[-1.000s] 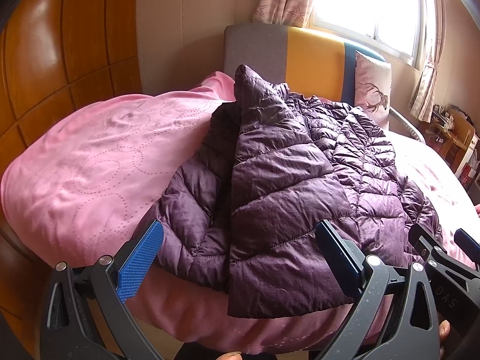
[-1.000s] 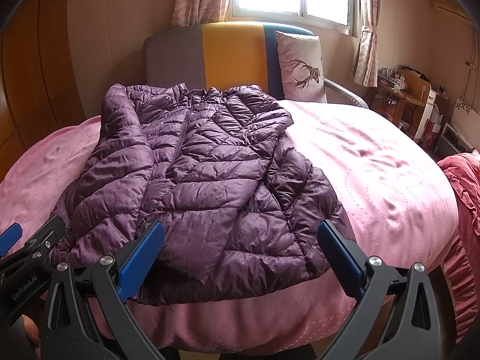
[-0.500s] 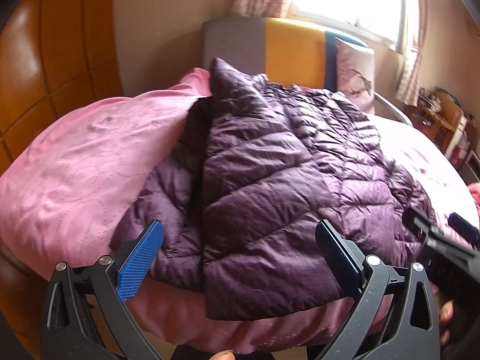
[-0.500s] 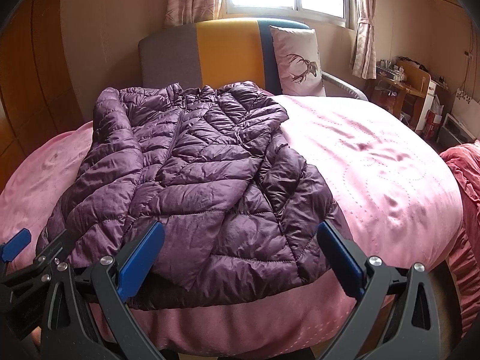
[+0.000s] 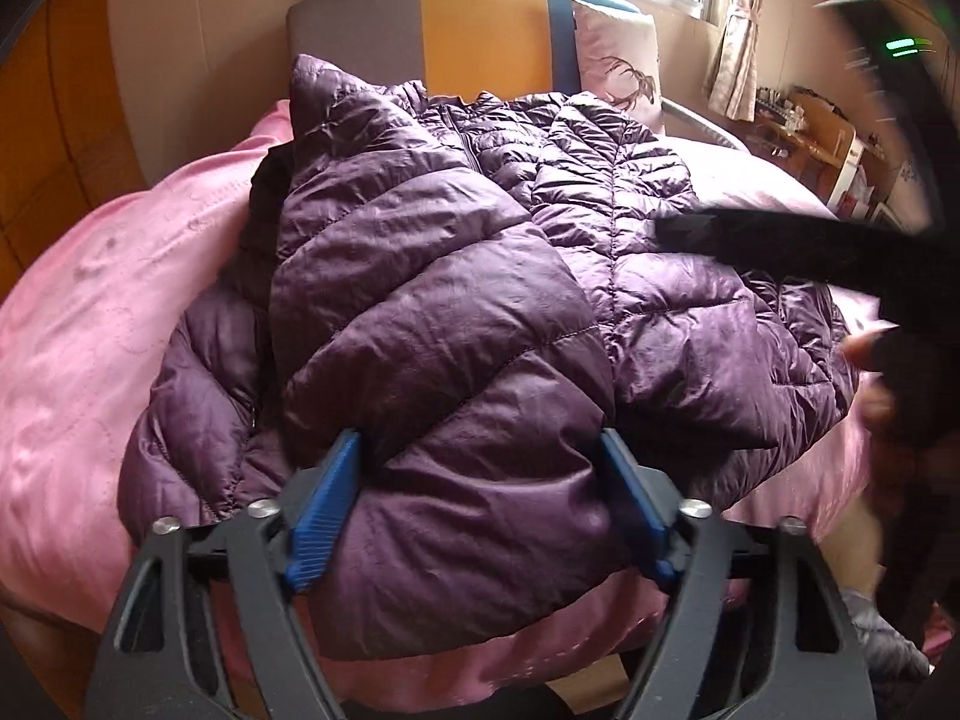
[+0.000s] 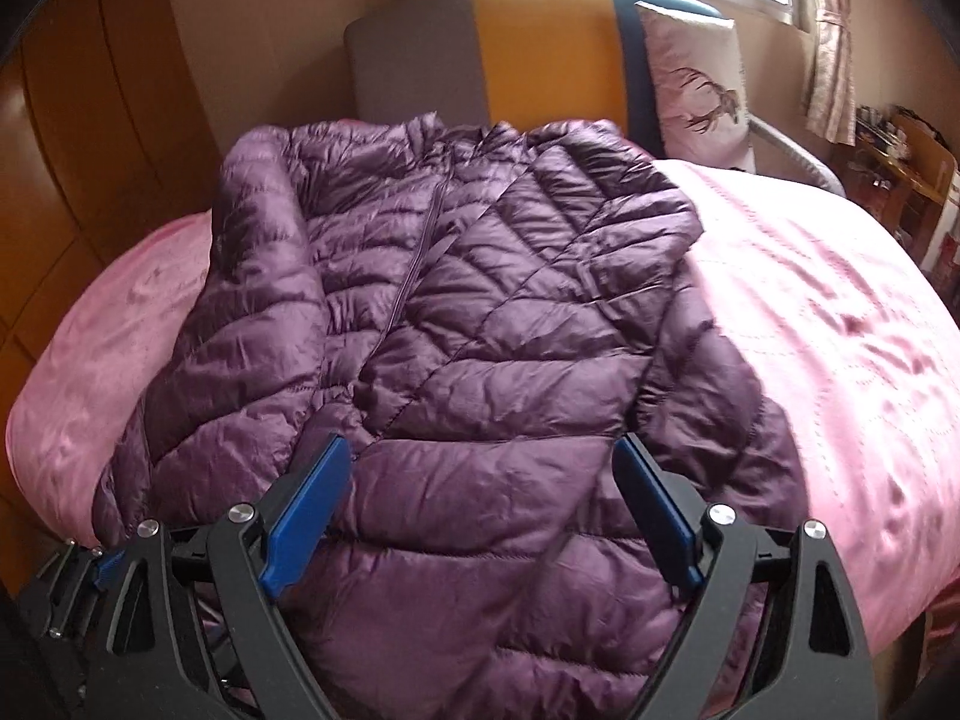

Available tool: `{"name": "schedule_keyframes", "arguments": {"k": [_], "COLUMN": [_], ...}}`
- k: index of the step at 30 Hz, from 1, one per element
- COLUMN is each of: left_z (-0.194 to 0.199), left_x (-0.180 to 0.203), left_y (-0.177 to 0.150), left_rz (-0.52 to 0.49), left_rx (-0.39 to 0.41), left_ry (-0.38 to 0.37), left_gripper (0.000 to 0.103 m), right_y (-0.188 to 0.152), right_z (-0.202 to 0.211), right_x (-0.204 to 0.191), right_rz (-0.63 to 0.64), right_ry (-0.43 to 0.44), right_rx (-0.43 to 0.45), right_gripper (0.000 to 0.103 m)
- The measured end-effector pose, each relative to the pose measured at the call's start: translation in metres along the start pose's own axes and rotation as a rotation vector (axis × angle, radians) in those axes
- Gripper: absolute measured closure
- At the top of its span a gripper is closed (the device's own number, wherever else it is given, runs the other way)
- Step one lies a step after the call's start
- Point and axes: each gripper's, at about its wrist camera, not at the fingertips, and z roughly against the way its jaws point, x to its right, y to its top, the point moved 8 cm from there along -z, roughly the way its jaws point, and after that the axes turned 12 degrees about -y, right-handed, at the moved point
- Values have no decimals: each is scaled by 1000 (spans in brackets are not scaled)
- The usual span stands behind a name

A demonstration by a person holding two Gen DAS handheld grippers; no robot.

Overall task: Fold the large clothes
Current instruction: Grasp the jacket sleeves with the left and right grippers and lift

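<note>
A pink bedspread [image 6: 840,312] covers the bed, with a grey, yellow and blue headboard [image 6: 528,48] at its far end and a deer-print pillow [image 6: 702,84] leaning against it; a purple quilted jacket [image 6: 456,324] lies front-up on the bedspread's near left part, its hem at the near edge and one sleeve folded over the body on the left. The left gripper [image 5: 480,516] stands spread, its blue pads either side of the hem's bulge without pinching it; the right gripper [image 6: 480,522] is likewise released, hovering over the hem.
</note>
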Motion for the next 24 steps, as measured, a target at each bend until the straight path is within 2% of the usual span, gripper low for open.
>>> {"name": "schedule_keyframes", "arguments": {"k": [1,2,3,4,5,6,10,13,17,23,24], "left_z": [1,2,5,8,13,19,44,62,76,82,87], "left_x": [0,-1,-3,-5,-8,-15,-59,-106,-173,-279,-299], "left_y": [0,1,3,5,8,12,30,45,58,65,61], "left_rz": [-3,-6,0,11,28,56,183,287,387,543,585], "left_rx": [1,2,7,14,23,38,110,173,217,212,205], "left_ry": [-12,-28,-49,-67,-86,-102,-117,-82,48,306,368], "left_gripper": [50,63,68,76,80,81,84,84,84,84,83], "right_y": [-4,-9,-13,-13,-12,-10,11,32,46,48,48], "right_z": [-13,-22,-25,-23,-18,-12,22,34,24,-10,-17], "right_x": [-8,-15,-18,-20,-20,-18,28,88,178,302,322], "right_rz": [40,78,108,140,165,179,124,34,-108,-340,-387], "right_ry": [-2,0,-1,-7,-12,-14,-64,-173,-325,-482,-501], "right_rx": [-31,-51,-51,-32,-9,11,113,157,128,16,-8], "right_gripper": [32,48,60,68,80,87,90,90,90,90,90]}}
